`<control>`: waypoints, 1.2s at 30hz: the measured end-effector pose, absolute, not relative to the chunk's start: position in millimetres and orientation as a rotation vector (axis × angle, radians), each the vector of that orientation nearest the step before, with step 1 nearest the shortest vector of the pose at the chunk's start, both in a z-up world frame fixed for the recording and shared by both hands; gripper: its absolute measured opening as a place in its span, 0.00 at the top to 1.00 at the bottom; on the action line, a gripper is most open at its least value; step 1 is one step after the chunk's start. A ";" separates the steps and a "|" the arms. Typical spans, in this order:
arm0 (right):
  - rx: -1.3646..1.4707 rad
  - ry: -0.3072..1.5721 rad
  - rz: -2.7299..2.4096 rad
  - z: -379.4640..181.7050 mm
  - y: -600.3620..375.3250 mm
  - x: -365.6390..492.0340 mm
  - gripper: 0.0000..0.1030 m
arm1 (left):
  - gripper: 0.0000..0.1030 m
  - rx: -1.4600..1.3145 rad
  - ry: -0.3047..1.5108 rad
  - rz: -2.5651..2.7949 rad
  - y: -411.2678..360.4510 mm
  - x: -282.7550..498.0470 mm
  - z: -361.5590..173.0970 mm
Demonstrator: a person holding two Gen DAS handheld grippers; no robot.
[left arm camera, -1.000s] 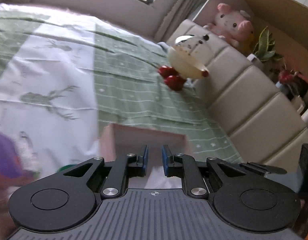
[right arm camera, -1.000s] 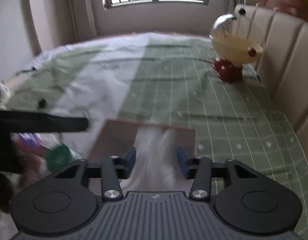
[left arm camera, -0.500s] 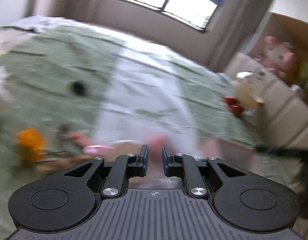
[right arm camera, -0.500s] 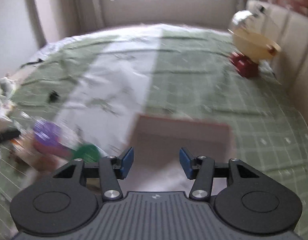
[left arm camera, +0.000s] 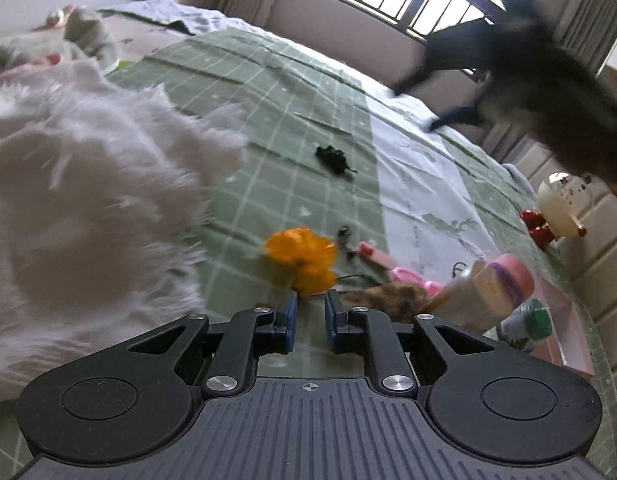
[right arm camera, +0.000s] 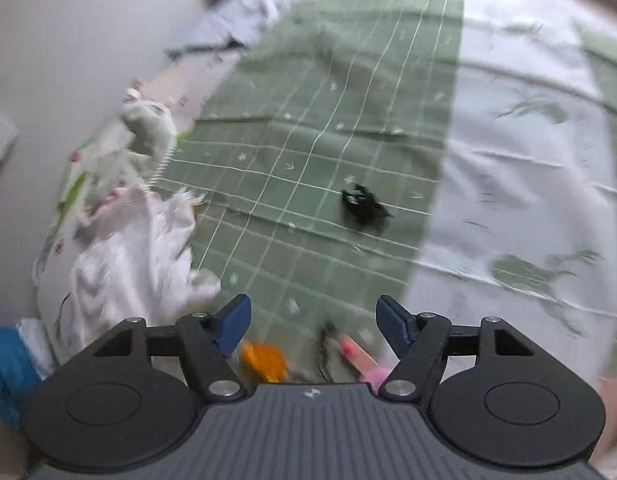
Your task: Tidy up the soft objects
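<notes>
My left gripper [left arm camera: 308,320] hangs low over the green checked bedspread [left arm camera: 268,92], its jaws nearly shut with only a narrow slit and nothing in it. An orange soft thing [left arm camera: 300,256] lies just past its fingertips. A big white fluffy toy [left arm camera: 88,200] fills the left. My right gripper [right arm camera: 314,320] is empty and its jaws are opening wide. It points down at the bed, above the orange soft thing [right arm camera: 264,360] and a pink stick [right arm camera: 356,354]. The white fluffy toy [right arm camera: 128,260] lies to its left. The right gripper also shows as a dark blur [left arm camera: 528,60] at the top right of the left wrist view.
A small black item [right arm camera: 362,204] lies mid-bed. At the right stand a pink box [left arm camera: 564,332], a pink-capped bottle [left arm camera: 492,292], a green-capped bottle [left arm camera: 528,322] and a brown furry piece [left arm camera: 392,296]. A round toy with red feet [left arm camera: 560,208] leans on the padded headboard.
Both views have swung left, away from the pink box toward the pile of soft things. The right jaws no longer have the white item between them and have widened. The left jaws look the same.
</notes>
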State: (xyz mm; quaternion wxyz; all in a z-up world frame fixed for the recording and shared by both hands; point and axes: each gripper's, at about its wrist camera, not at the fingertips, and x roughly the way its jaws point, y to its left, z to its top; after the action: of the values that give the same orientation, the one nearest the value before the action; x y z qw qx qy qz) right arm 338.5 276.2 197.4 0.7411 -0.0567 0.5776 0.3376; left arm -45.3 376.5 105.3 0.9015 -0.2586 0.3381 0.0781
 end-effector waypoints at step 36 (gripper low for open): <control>-0.471 0.894 1.023 178.0 128.5 81.0 0.68 | 0.82 -0.126 0.835 -0.070 301.6 48.9 105.9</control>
State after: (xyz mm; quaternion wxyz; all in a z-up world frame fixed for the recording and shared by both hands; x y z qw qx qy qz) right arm 81.0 128.5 178.0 0.7523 -0.2159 0.4096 0.4686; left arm 48.9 301.6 105.9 0.9117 -0.0613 0.4049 -0.0342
